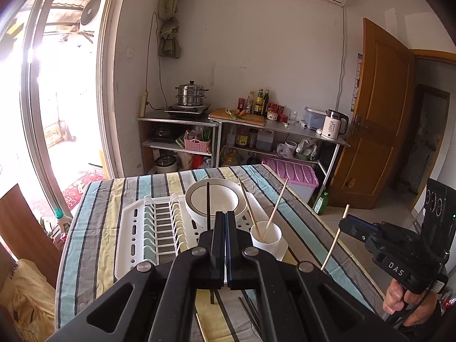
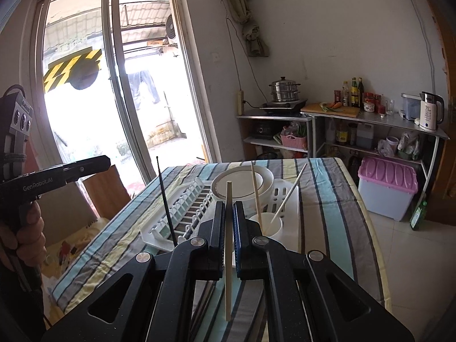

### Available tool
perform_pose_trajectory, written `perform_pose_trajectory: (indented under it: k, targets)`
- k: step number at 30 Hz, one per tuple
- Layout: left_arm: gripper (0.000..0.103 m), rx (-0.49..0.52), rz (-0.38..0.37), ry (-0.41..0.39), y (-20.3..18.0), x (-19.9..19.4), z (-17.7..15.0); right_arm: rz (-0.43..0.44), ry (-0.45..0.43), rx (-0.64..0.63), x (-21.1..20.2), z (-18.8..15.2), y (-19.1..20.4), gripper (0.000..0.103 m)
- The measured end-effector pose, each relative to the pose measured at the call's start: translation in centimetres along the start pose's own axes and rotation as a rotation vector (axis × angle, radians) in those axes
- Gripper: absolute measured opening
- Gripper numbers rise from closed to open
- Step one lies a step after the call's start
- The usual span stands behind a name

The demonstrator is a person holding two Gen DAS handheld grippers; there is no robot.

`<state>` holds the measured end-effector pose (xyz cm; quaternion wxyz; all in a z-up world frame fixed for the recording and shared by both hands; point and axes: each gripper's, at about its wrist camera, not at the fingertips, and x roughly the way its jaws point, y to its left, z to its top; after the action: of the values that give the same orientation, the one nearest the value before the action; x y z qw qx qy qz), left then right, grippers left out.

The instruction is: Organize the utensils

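Note:
My left gripper (image 1: 225,216) is shut on a dark chopstick (image 1: 208,199), held upright above the white dish rack (image 1: 134,228). It also shows in the right wrist view (image 2: 105,161), with the dark chopstick (image 2: 165,196) standing up. My right gripper (image 2: 227,206) is shut on a pale wooden chopstick (image 2: 228,256); in the left wrist view it (image 1: 346,223) holds that chopstick (image 1: 333,242) right of the table. A white cup (image 1: 266,238) at the rack's right end holds two pale chopsticks (image 1: 250,208). The cup (image 2: 270,225) sits just ahead of my right gripper.
A white bowl (image 1: 213,199) sits in the rack on the striped tablecloth (image 1: 94,216). More dark chopsticks (image 1: 250,310) lie on the cloth near me. Shelves with pots and bottles (image 1: 256,119) stand behind, a purple-lidded bin (image 1: 293,173) beside the table.

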<state>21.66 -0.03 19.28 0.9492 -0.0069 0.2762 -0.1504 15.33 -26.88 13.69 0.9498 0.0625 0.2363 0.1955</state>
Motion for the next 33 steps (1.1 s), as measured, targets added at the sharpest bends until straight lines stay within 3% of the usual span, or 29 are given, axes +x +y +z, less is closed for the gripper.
perform_pose_trajectory:
  k: [11, 16, 20, 27, 33]
  targets:
    - [0.0, -0.067, -0.014, 0.121, 2.3, 6.1, -2.0, -0.002, 0.028, 0.017, 1.2, -0.6, -1.3, 0.005]
    - [0.018, -0.143, -0.035, 0.243, 4.9, 10.7, -3.1, -0.006, 0.043, 0.016, 1.6, -0.8, -1.8, 0.005]
    - [0.026, -0.136, -0.053, 0.347, 4.6, 14.4, -4.5, -0.005, 0.056, 0.017, 2.3, -0.9, -2.0, 0.005]
    - [0.027, -0.088, -0.023, 0.503, 4.2, 21.5, -6.1, 0.002, 0.08, 0.016, 3.5, -1.1, -2.5, 0.005]
    - [0.027, -0.048, 0.029, 0.566, 4.1, 25.4, -7.1, 0.003, 0.092, 0.024, 4.2, -1.4, -3.5, 0.005]
